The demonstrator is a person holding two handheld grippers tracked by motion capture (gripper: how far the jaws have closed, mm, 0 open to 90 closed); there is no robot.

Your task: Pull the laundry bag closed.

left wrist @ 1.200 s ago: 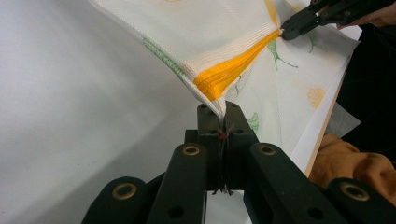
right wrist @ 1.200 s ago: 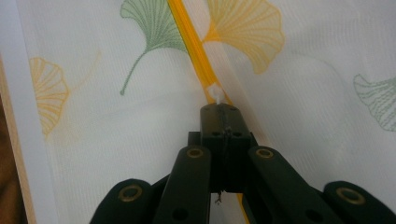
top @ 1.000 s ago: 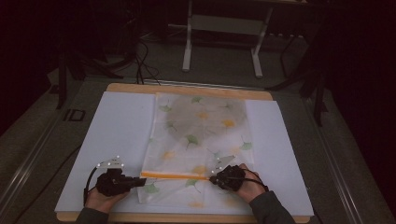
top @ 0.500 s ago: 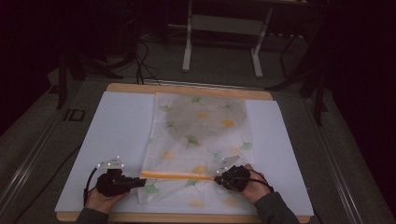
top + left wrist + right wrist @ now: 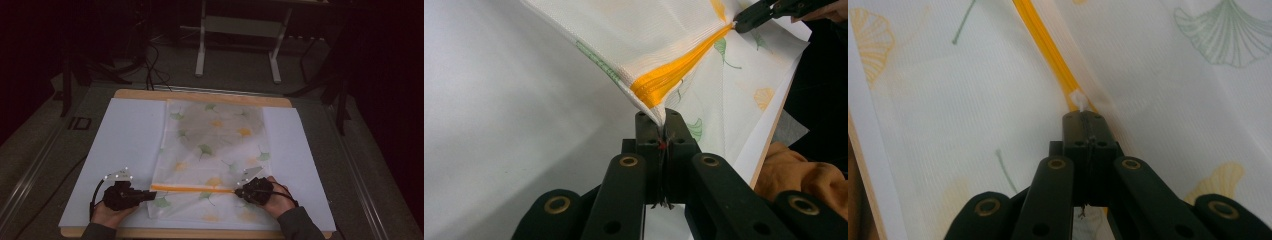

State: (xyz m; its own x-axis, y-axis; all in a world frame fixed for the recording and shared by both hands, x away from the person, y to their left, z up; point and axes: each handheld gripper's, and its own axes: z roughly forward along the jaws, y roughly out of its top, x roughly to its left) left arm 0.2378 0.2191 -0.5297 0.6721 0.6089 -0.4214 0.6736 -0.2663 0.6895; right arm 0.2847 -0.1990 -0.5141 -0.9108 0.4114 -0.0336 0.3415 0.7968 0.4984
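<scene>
1. A white mesh bag (image 5: 212, 155) printed with green and yellow ginkgo leaves lies flat in the middle of the high view, running from the far edge of the worktop down to the near edge.
2. An orange zipper (image 5: 192, 188) crosses the bag in the lower centre of that view (a thin bright stripe, drawn straight between the two claws).
3. The left claw (image 5: 150, 194) sits at the lower left of the high view, at the zipper's left end. In the left gripper view its jaws are pressed together on the bag's corner fabric (image 5: 659, 117), which rises to a pinched peak just above them.
4. The right claw (image 5: 238, 190) sits at the lower centre-right of the high view, at the zipper's right end. In the right gripper view its jaws are clamped on a small white tab (image 5: 1079, 101) at the end of the orange zipper.
5. A white sheet (image 5: 125, 145) covers the worktop under the bag, and a wooden edge (image 5: 150, 94) shows along its far side.
6. A hand grips each claw at the bottom of the high view, sleeves just entering the frame.
</scene>
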